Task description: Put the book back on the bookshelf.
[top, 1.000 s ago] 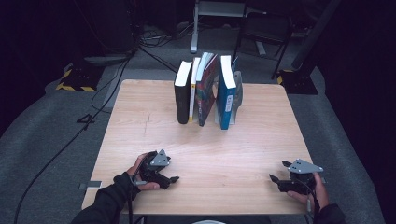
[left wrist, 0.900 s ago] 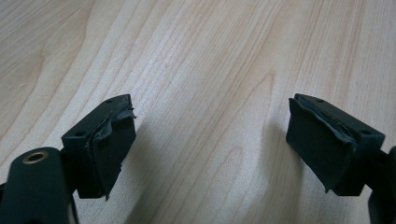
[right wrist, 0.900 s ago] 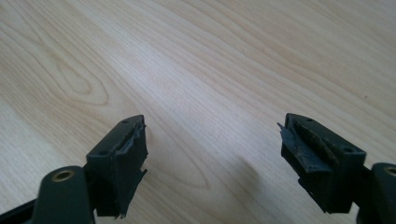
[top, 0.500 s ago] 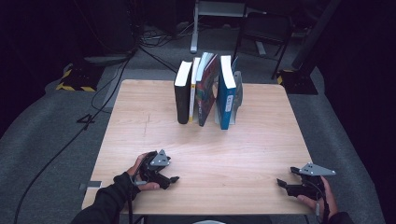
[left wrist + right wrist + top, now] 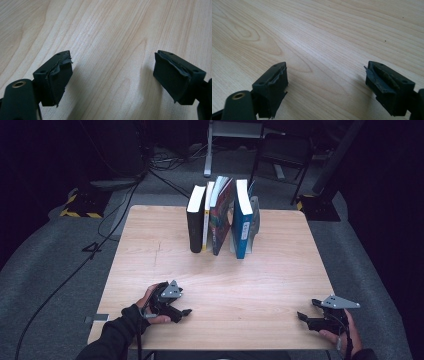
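A row of books stands upright at the far middle of the wooden table (image 5: pixel 280 265): a black book (image 5: pixel 195 222), a thin white one (image 5: pixel 207 215), a colourful one (image 5: pixel 221 217) leaning left, and a blue book (image 5: pixel 242 222) against a grey bookend (image 5: pixel 255 215). My left gripper (image 5: pixel 181 312) rests low near the front left edge, held by a hand, and it is open. Its jaws stand wide apart over bare wood (image 5: pixel 112 77). My right gripper (image 5: pixel 306 311) sits at the front right corner. It is open too, with nothing between its pads (image 5: pixel 325 87).
Dark floor surrounds the table, with cables (image 5: pixel 125 205) at the left and a chair (image 5: pixel 282 155) and metal stand (image 5: pixel 220 140) behind. A broad stretch of bare wood lies between the books and both grippers.
My right gripper has shifted slightly right and toward the table's near edge. The left gripper and the books have stayed put.
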### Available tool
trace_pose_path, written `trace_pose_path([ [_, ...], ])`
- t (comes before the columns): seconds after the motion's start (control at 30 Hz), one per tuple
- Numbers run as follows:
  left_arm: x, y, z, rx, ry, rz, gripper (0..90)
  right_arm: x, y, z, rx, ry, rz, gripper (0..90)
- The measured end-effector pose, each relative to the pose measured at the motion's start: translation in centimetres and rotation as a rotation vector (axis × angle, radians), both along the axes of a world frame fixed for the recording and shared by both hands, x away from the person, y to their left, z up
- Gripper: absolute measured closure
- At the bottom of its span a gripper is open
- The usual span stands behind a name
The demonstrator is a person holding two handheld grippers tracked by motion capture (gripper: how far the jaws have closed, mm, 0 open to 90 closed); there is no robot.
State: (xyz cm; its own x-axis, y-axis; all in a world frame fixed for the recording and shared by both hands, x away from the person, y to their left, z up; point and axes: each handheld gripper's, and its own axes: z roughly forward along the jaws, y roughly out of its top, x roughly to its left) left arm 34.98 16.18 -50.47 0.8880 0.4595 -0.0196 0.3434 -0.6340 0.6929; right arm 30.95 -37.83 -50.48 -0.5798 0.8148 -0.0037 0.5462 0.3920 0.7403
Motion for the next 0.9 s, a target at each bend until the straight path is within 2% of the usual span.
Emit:
trace_pose_path([
  [0.9,0.14,0.07,-0.01,-0.002,0.001,-0.014,15.7,0.26,0.04,0.0,-0.001,0.0,-0.003,18.0],
])
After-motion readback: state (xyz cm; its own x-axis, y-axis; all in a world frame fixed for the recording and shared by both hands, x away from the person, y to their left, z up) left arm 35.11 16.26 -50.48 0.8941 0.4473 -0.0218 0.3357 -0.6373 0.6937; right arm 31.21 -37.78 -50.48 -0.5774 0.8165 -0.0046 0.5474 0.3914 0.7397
